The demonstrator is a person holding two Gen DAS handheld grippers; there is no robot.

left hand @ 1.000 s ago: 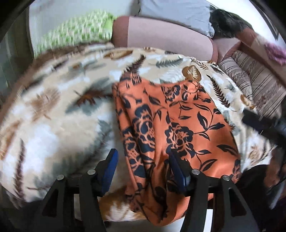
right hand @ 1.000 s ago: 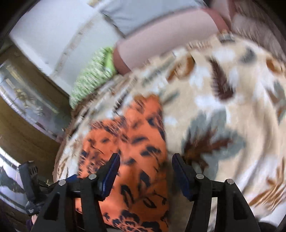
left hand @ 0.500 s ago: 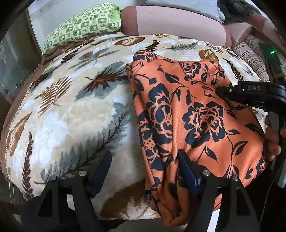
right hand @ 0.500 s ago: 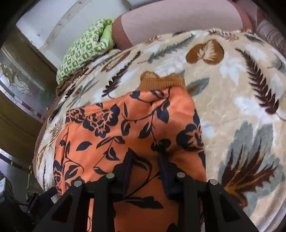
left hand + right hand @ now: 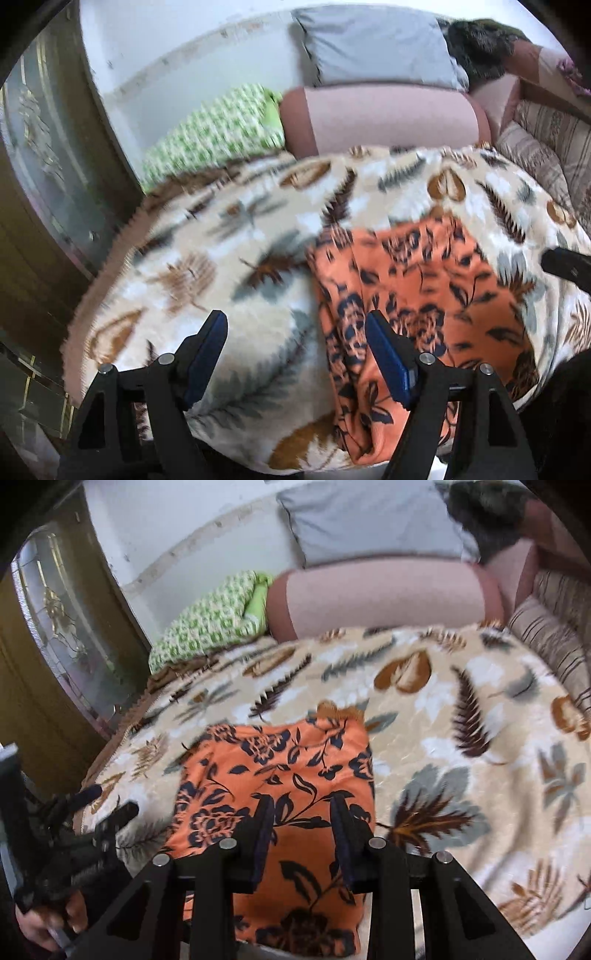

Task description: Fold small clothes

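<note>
Biggest thing here is the cream plush blanket with brown and grey leaf print (image 5: 461, 709), which fills most of both wrist views and runs off the bottom edges, so what it's spread over is hidden. Behind it sits a pink bolster cushion (image 5: 380, 598), a grey pillow (image 5: 365, 520) cropped by the top of the frame, and a green-and-white patterned pillow (image 5: 210, 624). A striped cushion (image 5: 554, 642) is only half visible at the right edge, and a dark fuzzy lump in the top right corner is too blurry to name. The left side shows a dark wooden door with a glass panel (image 5: 62, 627), mostly cut off. The orange garment with a navy floral print (image 5: 280, 775) lies folded on the near part of the blanket; its near edge hangs over the blanket's front and disappears behind the gripper bodies, so can't say how far it goes. The left wrist view is pretty smeared, details there are mushy. The left gripper (image 5: 295, 350) has its jaws wide apart over the blanket at the garment's left edge, nothing pinched. The right gripper (image 5: 301, 830) has jaws fairly narrow with a gap showing; they sit above the cloth, and I can't tell for sure whether they touch it.
</note>
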